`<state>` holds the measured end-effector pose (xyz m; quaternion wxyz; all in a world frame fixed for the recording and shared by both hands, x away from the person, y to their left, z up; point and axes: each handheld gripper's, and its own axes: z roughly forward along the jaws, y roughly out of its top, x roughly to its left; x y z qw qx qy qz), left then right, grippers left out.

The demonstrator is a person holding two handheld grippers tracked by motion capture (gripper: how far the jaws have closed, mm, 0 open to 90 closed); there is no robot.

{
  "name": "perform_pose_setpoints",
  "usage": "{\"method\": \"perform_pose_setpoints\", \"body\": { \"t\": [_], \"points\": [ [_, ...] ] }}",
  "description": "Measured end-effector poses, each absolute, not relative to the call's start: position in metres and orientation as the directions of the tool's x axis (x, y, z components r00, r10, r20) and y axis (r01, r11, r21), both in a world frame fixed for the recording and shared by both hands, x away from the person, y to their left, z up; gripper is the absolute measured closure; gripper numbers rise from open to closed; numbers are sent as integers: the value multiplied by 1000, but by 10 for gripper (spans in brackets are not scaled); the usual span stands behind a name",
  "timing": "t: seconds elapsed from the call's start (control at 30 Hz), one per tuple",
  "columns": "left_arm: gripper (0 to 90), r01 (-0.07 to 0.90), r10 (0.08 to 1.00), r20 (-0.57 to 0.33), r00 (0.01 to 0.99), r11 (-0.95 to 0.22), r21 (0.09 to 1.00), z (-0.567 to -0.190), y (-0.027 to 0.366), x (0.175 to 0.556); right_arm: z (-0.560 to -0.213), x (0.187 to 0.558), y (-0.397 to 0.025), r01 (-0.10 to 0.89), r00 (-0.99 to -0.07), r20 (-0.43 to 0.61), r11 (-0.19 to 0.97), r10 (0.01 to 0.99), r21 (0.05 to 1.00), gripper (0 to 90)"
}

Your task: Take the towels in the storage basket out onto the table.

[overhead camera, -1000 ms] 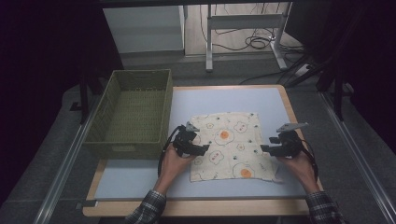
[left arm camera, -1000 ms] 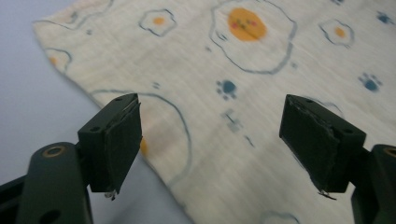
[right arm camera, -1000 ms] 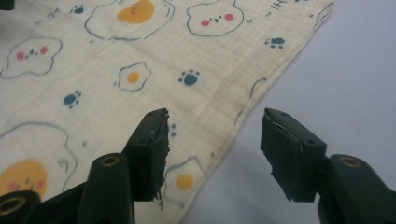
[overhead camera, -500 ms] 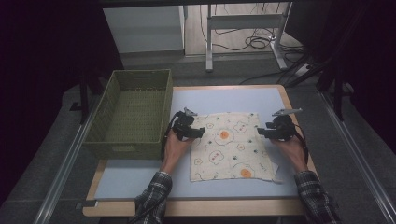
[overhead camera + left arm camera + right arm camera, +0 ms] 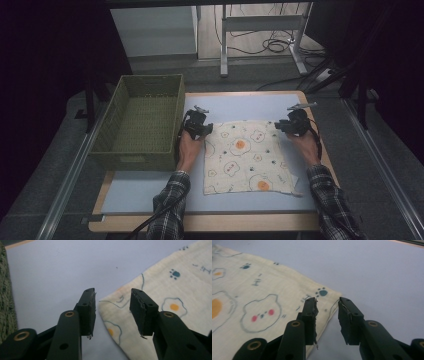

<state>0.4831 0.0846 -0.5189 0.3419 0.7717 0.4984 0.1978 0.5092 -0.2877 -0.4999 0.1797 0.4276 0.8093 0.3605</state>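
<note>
Two far corners of the printed cloth (image 5: 247, 156) sit ungripped between spread jaws. Left gripper (image 5: 113, 306) and right gripper (image 5: 327, 312) have yet to pinch; the wicker basket (image 5: 141, 120) looks empty.

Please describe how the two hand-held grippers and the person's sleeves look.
Both the left gripper and the right gripper are black, each with two flat, blocky jaws, frayed pad edges and brass-coloured rivets. On top sits a grey plate. The sleeves are dark plaid, and a black cable trails by the left one.
</note>
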Motion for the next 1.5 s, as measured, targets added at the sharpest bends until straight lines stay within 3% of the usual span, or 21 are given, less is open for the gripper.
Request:
{"method": "perform_pose_setpoints", "body": {
  "t": [0.2, 0.3, 0.4, 0.43, 0.47, 0.53, 0.63, 0.67, 1.03, 1.2, 1.5],
  "points": [
    [580, 650, 921, -37, 388, -245, 719, -529, 85, 493, -517, 528, -280, 572, -540, -7, 373, 842, 730, 690],
    [569, 644, 933, 3, 359, -250, 723, -534, 85, 494, -521, 531, -278, 573, -536, -12, 375, 844, 729, 676],
    [552, 654, 932, -34, 361, -227, 721, -537, 89, 497, -522, 534, -276, 572, -521, -10, 358, 853, 738, 690],
    [612, 660, 925, -73, 372, -209, 722, -538, 89, 497, -521, 534, -274, 585, -517, 5, 349, 856, 732, 765],
    [644, 660, 925, -73, 372, -209, 722, -538, 89, 497, -521, 534, -274, 585, -517, 5, 349, 856, 732, 765],
    [697, 665, 918, -102, 383, -197, 721, -538, 88, 496, -520, 532, -272, 588, -531, 8, 362, 847, 724, 850],
    [857, 671, 911, -123, 395, -195, 715, -537, 86, 496, -518, 531, -270, 583, -545, -18, 394, 838, 710, 883],
    [867, 666, 910, -116, 398, -200, 718, -536, 85, 497, -518, 531, -269, 581, -543, -21, 394, 840, 712, 885],
    [875, 607, 908, -81, 411, -206, 768, -522, 76, 506, -493, 538, -286, 561, -518, -24, 361, 855, 745, 887],
    [875, 592, 902, -86, 422, -203, 780, -516, 78, 491, -487, 524, -296, 551, -539, 12, 342, 842, 761, 887],
    [876, 556, 891, 7, 454, -290, 779, -510, 72, 447, -485, 478, -306, 509, -600, 20, 363, 800, 780, 887]
  ]
}}
